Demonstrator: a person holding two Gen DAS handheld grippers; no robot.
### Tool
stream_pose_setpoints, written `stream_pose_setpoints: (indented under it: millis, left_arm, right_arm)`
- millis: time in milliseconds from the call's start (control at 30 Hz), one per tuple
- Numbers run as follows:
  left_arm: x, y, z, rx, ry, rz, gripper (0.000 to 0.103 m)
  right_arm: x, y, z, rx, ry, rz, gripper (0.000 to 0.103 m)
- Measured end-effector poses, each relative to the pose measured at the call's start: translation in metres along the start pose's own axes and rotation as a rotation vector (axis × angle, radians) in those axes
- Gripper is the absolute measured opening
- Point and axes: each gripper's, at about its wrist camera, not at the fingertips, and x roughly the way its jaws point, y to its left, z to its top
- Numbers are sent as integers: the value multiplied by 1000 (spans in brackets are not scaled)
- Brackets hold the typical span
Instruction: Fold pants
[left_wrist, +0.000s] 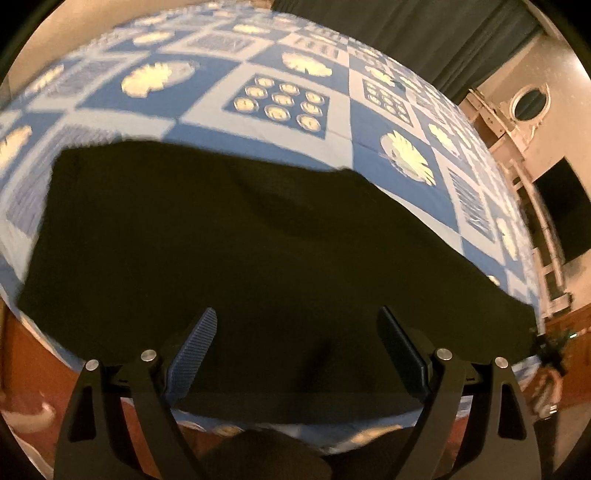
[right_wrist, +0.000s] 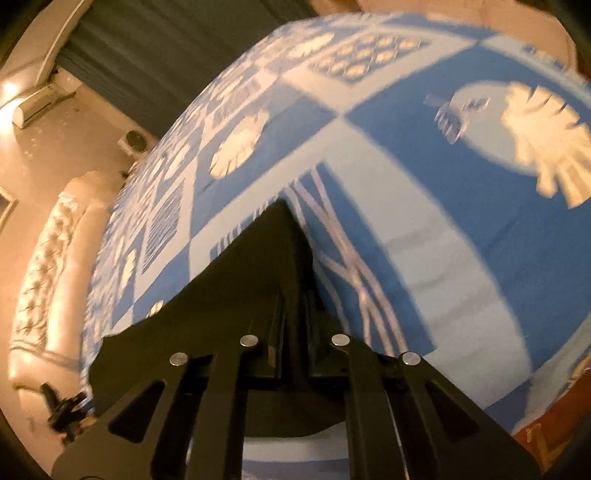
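Black pants (left_wrist: 229, 236) lie spread flat on a bed with a blue and white patterned cover (left_wrist: 288, 66). My left gripper (left_wrist: 297, 321) is open, its jaws wide apart just above the near edge of the pants. My right gripper (right_wrist: 293, 291) is shut on the pants (right_wrist: 236, 280), pinching an end of the cloth that rises to a peak between the jaws. The other gripper shows small at the right edge of the left wrist view (left_wrist: 550, 350).
The patterned cover (right_wrist: 443, 229) fills most of the right wrist view. A tufted cream headboard (right_wrist: 48, 266) runs along the left. A dark curtain (left_wrist: 424, 33) hangs behind the bed. A white dresser with an oval mirror (left_wrist: 528, 103) stands at the right.
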Motion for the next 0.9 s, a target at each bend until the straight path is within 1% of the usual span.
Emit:
stream_pose_setpoints:
  millis: [67, 100, 133, 167, 200, 233, 267, 300, 333, 400, 433, 500, 533, 600, 633, 667, 700, 733, 833, 867, 900]
  left_arm:
    - [-2, 4, 2, 46, -31, 45, 87]
    - [-3, 7, 4, 65, -39, 62, 87]
    - [-2, 11, 4, 86, -46, 86, 87]
    - [-1, 15, 5, 98, -47, 102, 87]
    - [2, 18, 6, 105, -45, 117, 87]
    - [4, 23, 6, 105, -40, 127, 87]
    - [7, 30, 6, 97, -32, 132, 87]
    - [9, 35, 7, 88, -27, 134, 87]
    - [12, 42, 8, 74, -22, 133, 87]
    - [13, 51, 10, 63, -23, 131, 87]
    - [12, 56, 12, 60, -34, 135, 87]
    - [10, 62, 15, 59, -52, 151, 87]
    - [10, 67, 16, 59, -61, 167, 87]
    - [10, 80, 19, 51, -66, 211, 87]
    - [12, 89, 20, 38, -65, 225, 87]
    - [12, 96, 21, 26, -68, 226, 87]
    - [12, 104, 22, 12, -71, 223, 87]
    - [12, 112, 23, -1, -76, 206, 87]
    - [9, 122, 24, 2, -96, 192, 87]
    - [9, 125, 25, 11, -98, 184, 87]
    - [9, 126, 25, 15, -100, 175, 87]
  right_arm:
    - [12, 0, 3, -6, 76, -28, 9]
    - [12, 2, 3, -23, 79, -52, 13]
    - [5, 8, 5, -35, 51, -91, 19]
    - [-2, 15, 7, -41, 6, -143, 28]
    - [-11, 22, 10, -49, -51, -182, 29]
    - [-21, 36, 13, -62, -108, -158, 30]
    - [-27, 53, 15, -79, -138, -94, 39]
    - [-27, 66, 15, -97, -142, -43, 47]
    - [-22, 90, 14, -140, -122, 43, 49]
    - [3, 140, 8, -245, -16, 172, 49]
    - [27, 175, -1, -327, 80, 243, 49]
    - [58, 216, -17, -440, 183, 299, 49]
    - [80, 244, -32, -534, 251, 309, 48]
    - [115, 283, -52, -662, 340, 314, 45]
    - [130, 298, -61, -701, 388, 325, 43]
    - [143, 312, -69, -740, 424, 331, 39]
    - [155, 323, -77, -784, 456, 327, 38]
    - [163, 335, -87, -830, 484, 314, 38]
    - [181, 351, -96, -894, 530, 269, 38]
    - [183, 352, -97, -900, 541, 263, 36]
    - [188, 351, -99, -902, 555, 260, 31]
